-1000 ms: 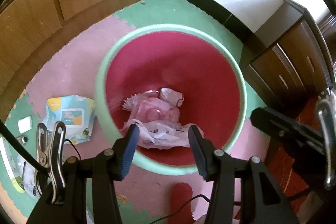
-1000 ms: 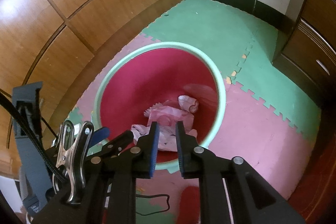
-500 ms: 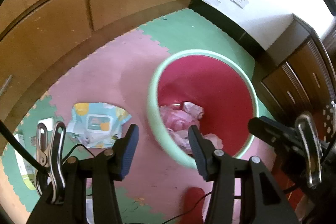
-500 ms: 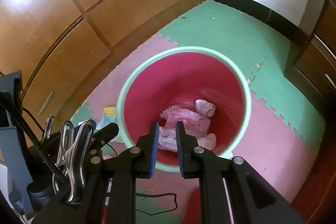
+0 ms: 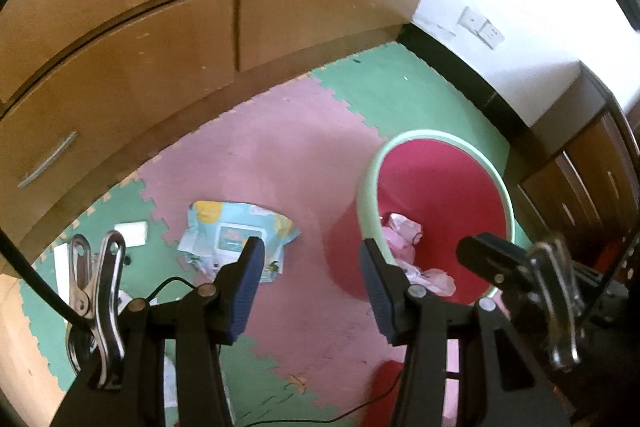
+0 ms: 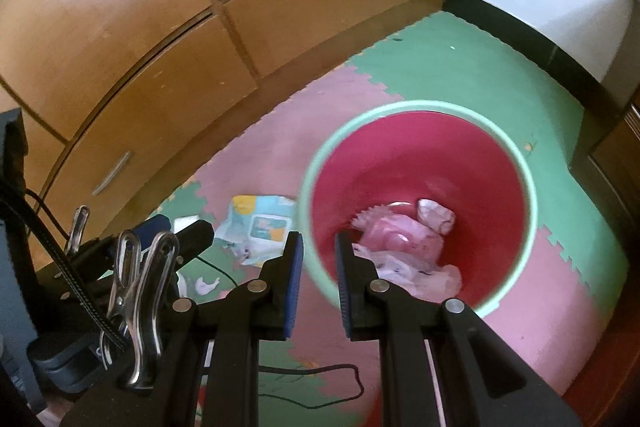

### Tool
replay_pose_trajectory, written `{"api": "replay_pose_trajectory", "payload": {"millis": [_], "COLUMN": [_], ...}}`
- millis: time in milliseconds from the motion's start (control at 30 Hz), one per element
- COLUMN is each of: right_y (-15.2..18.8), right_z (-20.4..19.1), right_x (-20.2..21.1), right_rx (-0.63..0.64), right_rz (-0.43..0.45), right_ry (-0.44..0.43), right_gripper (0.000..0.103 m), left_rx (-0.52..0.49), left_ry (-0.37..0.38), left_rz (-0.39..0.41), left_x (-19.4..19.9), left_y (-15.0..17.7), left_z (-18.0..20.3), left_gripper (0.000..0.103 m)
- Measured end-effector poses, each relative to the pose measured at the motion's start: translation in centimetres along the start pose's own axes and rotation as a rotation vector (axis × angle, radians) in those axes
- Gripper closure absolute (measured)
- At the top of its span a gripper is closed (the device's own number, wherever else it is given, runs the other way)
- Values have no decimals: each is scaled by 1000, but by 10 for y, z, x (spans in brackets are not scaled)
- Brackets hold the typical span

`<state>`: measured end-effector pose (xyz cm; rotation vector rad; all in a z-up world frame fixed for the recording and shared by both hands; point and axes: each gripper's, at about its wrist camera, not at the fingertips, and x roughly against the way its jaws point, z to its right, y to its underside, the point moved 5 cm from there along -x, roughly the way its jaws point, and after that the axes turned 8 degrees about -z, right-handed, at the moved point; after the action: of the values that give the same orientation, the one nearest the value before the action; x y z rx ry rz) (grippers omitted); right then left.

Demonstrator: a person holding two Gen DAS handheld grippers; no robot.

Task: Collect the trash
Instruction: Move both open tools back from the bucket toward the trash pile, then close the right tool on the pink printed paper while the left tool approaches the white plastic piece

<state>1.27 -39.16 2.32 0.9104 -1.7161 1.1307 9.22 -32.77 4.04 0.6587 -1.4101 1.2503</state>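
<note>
The crinkled wet-wipe pack [image 5: 236,239] lies flat on the foam mat [image 5: 280,163] just past my left claw [image 5: 310,285] — spread wide, empty. The round red bin [image 6: 420,163], mint-rimmed, holds crumpled pink wrappers [image 6: 400,239] ahead of my right claw [image 6: 318,283] — narrowly parted, holding nothing.

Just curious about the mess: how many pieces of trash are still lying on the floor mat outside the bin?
1 clear piece: the pale blue wipes packet, left of the red green-rimmed bin. More scraps may hide behind the tongs.
</note>
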Motion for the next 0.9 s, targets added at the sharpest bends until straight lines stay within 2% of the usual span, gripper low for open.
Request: {"api": "replay_pose_trajectory", "payload": {"millis": [200,633,900], "right_y": [-3,-1,8], "right_z": [-36,-108,-153], "right_x": [-4,-11,-25], "right_rx": [54,124,194], "right_rz": [-3,-18,-44], "right_ry": [-23,-86,-94], "right_gripper": [86,86,86], "left_rx": [41,129,190], "left_ry": [-36,-125,-209], "left_rz": [16,120,136], "left_x": [19,88,104], "left_y": [5,18,33], "left_z": [-30,-105,-160], "left_gripper": [52,52,52]}}
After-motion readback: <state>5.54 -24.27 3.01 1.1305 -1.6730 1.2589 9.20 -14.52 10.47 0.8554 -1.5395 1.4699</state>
